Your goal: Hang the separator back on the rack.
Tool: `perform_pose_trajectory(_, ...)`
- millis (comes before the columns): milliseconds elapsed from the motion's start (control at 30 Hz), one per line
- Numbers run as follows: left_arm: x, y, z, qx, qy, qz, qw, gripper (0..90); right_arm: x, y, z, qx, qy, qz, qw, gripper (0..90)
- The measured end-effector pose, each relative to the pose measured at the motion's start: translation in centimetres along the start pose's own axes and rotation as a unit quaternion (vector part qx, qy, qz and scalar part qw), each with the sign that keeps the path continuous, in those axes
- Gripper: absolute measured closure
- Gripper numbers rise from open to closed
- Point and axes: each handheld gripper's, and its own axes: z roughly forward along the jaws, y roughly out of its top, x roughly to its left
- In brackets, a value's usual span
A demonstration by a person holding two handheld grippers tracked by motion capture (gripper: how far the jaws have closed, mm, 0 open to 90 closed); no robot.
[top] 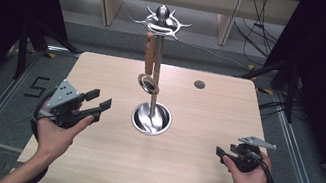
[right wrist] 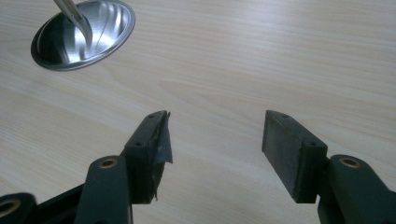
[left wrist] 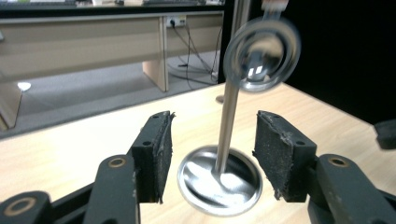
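In the high view, a polished metal stand [top: 151, 118] rose from a round dish base near the middle of the wooden table [top: 186, 177], its pole ending in a crown of hooks. A strainer [top: 147, 82] with a wooden handle hung from a hook at the pole's nine o'clock side, its ring level with the lower half of the pole. The left gripper [top: 98, 103] was held at about nine o'clock from the base, near it but apart, jaws spread and aimed toward the stand with nothing between them. The right gripper [top: 222, 155] sat at about four o'clock from the base, well apart, in the person's right hand [top: 249, 180]; from this height its jaws were too small to judge.

In the left gripper view, the two black jaws of the left gripper [left wrist: 212, 151] stood wide and released, framing the stand's pole and dish base [left wrist: 219, 179] beyond them without touching. The strainer's round bowl [left wrist: 261, 56] hung blurred at one o'clock, probably swaying slightly.

In the right gripper view, the right gripper [right wrist: 215, 140] was also released, its jaws parted over bare table [right wrist: 261, 60], gripping nothing. The stand's base [right wrist: 84, 32] lay at eleven o'clock, well apart.
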Motion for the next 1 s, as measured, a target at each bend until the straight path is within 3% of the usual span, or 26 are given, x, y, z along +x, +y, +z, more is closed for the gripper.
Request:
perform_pose_trajectory(300,1.7,-3.8,-0.8,0.043,0.021,-0.002,0.9989,45.2,-0.1,-0.1,0.1,0.0,0.0,-0.003,1.0,41.7)
perform_pose_trajectory(433,2.2,-4.6,-1.3,0.055,0.026,0.0,0.9981,44.1,0.0,-0.1,0.2,-0.002,0.007,0.003,1.0,41.5)
perform_pose_trajectory(567,2.7,-5.7,-1.8,0.069,0.031,-0.004,0.9971,43.9,-0.1,-0.1,0.4,-0.005,-0.001,-0.004,1.0,41.5)
perform_pose_trajectory(600,2.9,-6.2,-1.9,0.074,0.032,-0.006,0.9967,43.7,0.1,-0.1,0.2,0.003,-0.003,0.006,1.0,41.4)
perform_pose_trajectory(767,3.3,-7.2,-1.9,0.086,0.034,-0.011,0.9956,43.8,0.0,-0.1,0.3,0.004,0.0,-0.001,1.0,41.4)
perform_pose_trajectory(833,3.2,-7.7,-1.7,0.098,0.029,-0.014,0.9946,44.0,0.0,-0.1,0.3,-0.002,0.002,-0.001,1.0,41.4)
perform_pose_trajectory(933,2.7,-8.1,-1.1,0.116,-0.001,-0.02,0.993,43.9,-0.2,-0.2,0.3,-0.003,0.006,0.001,1.0,41.4)
perform_pose_trajectory(1000,2.5,-8.1,-1.0,0.124,-0.01,-0.004,0.9922,44.0,-0.3,-0.2,0.3,0.0,0.005,-0.002,1.0,41.5)
